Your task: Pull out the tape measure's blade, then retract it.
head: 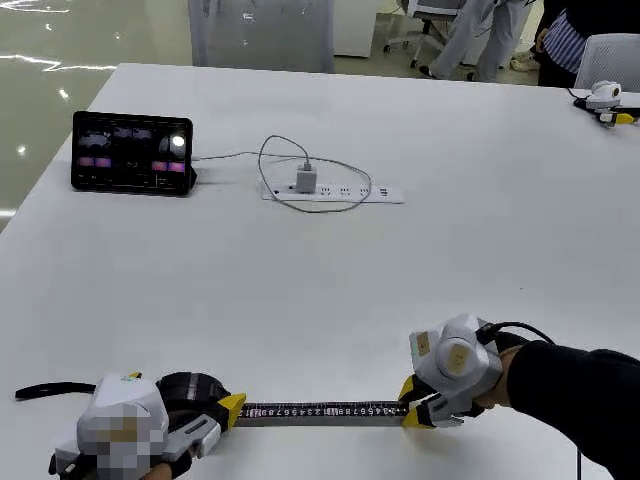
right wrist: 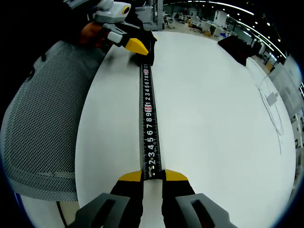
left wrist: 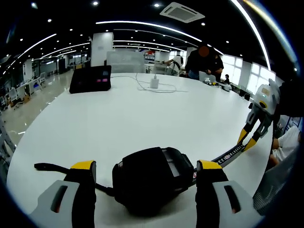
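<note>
Left hand-held gripper point(left wrist: 146, 167) straddles the black case point(left wrist: 152, 183), jaws wide and seemingly clamped on its flanks. Right hand-held gripper point(right wrist: 153, 175) is nearly closed, pinching the blade point(right wrist: 149, 114) at its tip. Between them the blade lies flat along the bench point(head: 400, 280). It is likely thin, springy, slick steel, so grip the tip firmly. On this smooth white top the case may slide. Tablet point(head: 132, 152) and power strip point(head: 335, 192) sit well apart, in an open office.

Tape measure point(head: 310, 410) lies on table point(head: 400, 280) before tablet point(head: 132, 152) and power strip point(head: 345, 192).

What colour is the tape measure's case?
The case is black; left gripper view shows it best.
</note>
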